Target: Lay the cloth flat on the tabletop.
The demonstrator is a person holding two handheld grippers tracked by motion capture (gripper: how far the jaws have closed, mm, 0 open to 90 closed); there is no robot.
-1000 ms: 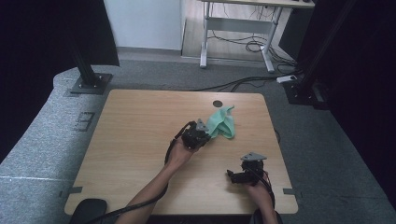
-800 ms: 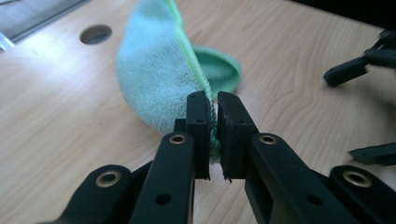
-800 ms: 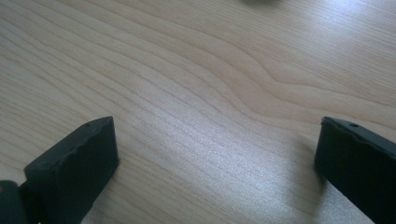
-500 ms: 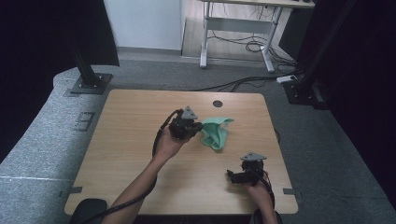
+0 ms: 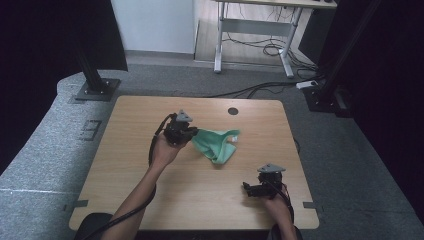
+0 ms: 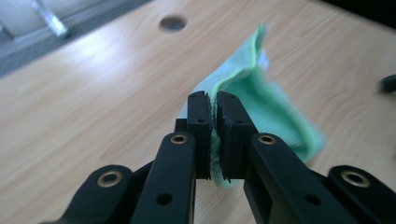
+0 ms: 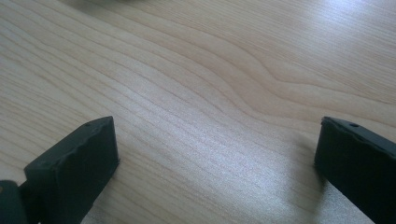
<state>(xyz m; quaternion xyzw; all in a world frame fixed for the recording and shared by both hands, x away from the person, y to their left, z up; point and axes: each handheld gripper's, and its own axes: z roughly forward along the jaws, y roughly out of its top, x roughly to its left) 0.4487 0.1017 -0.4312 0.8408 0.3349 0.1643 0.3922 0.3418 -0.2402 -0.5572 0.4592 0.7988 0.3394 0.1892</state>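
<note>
A green cloth (image 5: 216, 143) lies partly spread on the wooden table (image 5: 125, 150), one edge lifted. My left gripper (image 5: 192, 134) is shut on that edge, left of the cloth's middle. In the left gripper view the cloth (image 6: 275, 112) trails away from the pinching jaws of the left gripper (image 6: 213, 108), with a thin fold of fabric squeezed between them. My right gripper (image 5: 246, 189) rests low near the table's front right, well apart from the cloth. In the right gripper view its jaws stand wide over bare wood (image 7: 210, 93), the right gripper (image 7: 217, 144) holding nothing.
A round cable hole (image 5: 232, 110) sits near the table's far edge. Black stand bases (image 5: 97, 90) and cables (image 5: 260, 87) lie on the grey floor beyond the table. A desk frame (image 5: 250, 30) stands farther back.
My left gripper has moved left and up with the cloth's edge, dragging the bunched cloth out flatter toward the table's middle. The right gripper has stayed put.
</note>
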